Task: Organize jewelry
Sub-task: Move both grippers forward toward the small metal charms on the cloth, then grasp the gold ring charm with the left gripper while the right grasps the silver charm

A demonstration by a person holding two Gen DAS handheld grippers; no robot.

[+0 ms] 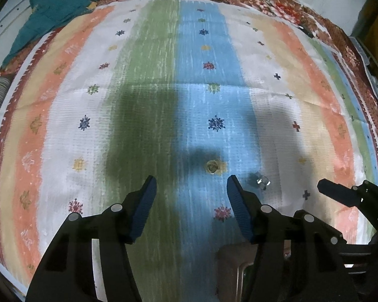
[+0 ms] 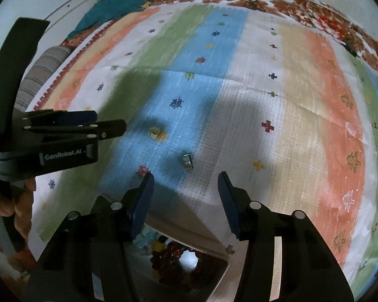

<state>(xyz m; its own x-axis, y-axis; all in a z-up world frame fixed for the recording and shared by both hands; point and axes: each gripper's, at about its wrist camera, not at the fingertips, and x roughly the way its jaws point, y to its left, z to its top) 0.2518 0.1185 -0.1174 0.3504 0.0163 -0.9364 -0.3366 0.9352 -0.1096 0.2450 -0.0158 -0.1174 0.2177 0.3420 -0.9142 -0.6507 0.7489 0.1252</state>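
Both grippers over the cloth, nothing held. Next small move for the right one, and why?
Probably lower the right gripper straight onto the silver ring and close. Its jaws are open and empty, and the ring lies loose on the cloth just beyond the fingertips, roughly centred between them. The gold ring sits nearer the left gripper.

"GenRobot.AI" is printed in pale letters on the left gripper's dark body; no other text is readable.
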